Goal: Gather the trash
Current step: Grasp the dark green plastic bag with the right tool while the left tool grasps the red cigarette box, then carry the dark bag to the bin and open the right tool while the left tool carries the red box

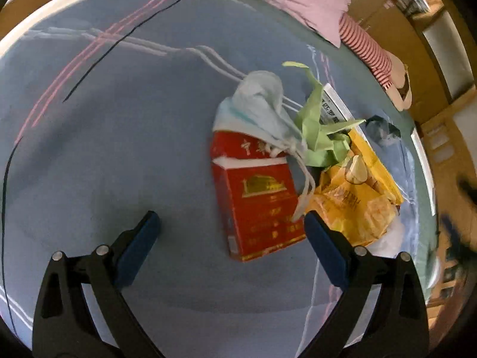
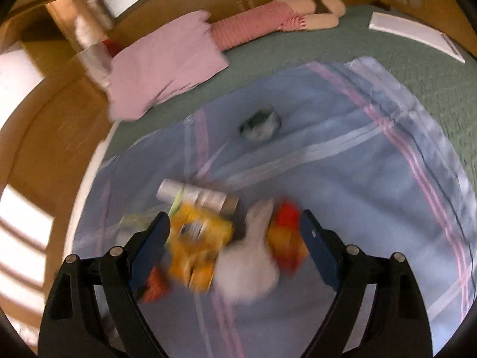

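A small heap of trash is seen on a blue striped sheet spread over a green bedcover. In the left wrist view, a red cigarette pack lies flat with its lid flipped open. A crumpled face mask is draped over the top of the pack, its ear loops trailing down the pack's right edge. Beside the mask a folded green paper is found, and a yellow snack wrapper is pressed against the pack's right side. A dark crumpled scrap lies a little apart from the heap.

The left gripper is held just above the sheet with its jaws spread wide; the lower part of the pack is framed between the blue pads, but nothing is gripped.

The right wrist view is blurred. The right gripper is also held wide open over the heap, with the yellow wrapper, something white and something red between its pads; no grip is seen. A pink pillow, a striped soft toy and a white booklet lie farther back.
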`<state>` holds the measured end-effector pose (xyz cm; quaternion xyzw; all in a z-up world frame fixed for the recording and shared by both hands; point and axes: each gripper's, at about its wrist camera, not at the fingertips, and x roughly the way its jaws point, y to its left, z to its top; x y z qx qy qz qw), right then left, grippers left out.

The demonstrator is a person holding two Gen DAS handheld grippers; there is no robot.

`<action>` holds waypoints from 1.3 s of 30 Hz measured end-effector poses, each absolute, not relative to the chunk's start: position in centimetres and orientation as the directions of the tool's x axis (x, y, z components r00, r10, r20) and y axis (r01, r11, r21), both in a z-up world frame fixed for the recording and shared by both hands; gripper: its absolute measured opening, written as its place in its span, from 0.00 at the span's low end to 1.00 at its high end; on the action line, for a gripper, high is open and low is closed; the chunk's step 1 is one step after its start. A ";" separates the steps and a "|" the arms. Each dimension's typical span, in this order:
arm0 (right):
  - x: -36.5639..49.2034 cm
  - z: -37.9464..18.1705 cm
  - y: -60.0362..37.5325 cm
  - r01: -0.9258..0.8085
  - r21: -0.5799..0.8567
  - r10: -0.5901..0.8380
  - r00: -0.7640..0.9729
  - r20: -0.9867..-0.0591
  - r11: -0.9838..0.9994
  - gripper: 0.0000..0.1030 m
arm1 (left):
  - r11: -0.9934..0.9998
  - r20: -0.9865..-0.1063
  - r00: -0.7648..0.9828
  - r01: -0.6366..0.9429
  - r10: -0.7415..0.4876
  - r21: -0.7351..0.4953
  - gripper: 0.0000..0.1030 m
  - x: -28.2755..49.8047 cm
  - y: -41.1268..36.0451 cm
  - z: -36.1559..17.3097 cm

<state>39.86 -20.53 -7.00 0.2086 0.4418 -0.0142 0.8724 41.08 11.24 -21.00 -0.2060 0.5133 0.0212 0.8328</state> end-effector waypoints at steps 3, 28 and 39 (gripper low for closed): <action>45.8 -8.9 -21.1 0.266 0.246 0.038 0.604 -0.796 0.932 0.84 | 0.950 -0.890 0.446 -0.228 -0.094 -0.214 0.95 41.0 10.6 -21.1; 41.2 -13.4 -13.2 -0.111 0.216 0.240 0.289 -0.927 0.970 0.37 | 0.982 -0.892 0.439 -0.095 -0.106 -0.164 0.89 43.0 9.5 -21.8; 30.1 -3.7 -19.5 -0.032 0.214 0.195 0.559 -0.806 0.976 0.37 | 0.993 -0.908 0.413 -0.115 0.068 0.023 0.55 41.1 10.0 -20.9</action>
